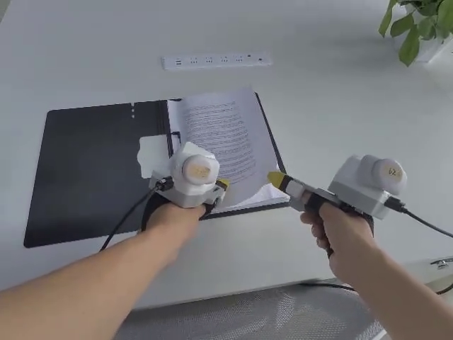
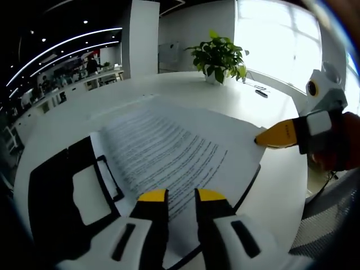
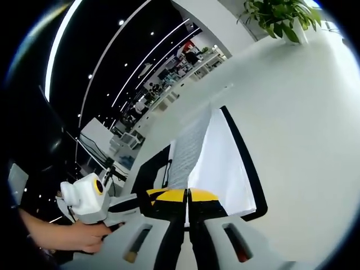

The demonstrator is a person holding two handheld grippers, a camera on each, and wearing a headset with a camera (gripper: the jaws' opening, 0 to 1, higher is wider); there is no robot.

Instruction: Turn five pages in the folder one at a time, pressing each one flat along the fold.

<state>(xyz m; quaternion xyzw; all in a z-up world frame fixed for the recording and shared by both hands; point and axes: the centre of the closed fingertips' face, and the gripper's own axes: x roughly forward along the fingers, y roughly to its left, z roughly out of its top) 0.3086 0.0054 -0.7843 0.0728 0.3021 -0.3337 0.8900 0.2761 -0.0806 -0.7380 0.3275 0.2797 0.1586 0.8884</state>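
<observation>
Pinching the evidently light, floppy page [image 3: 194, 140] by its outer edge, our right claw [image 3: 187, 194] is gripping gently; our left claw [image 2: 181, 196] is hovering slightly parted, empty.

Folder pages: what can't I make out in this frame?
Print on the page: too small in the head view, blurred in the left gripper view.
Lower end of the fold: covered by the left gripper, head view.
How many sheets are pinched: the right gripper's shut tips cover the edge, right gripper view.

Left gripper [image 2: 181, 196] slightly parted, right gripper [image 3: 187, 194] closed.
</observation>
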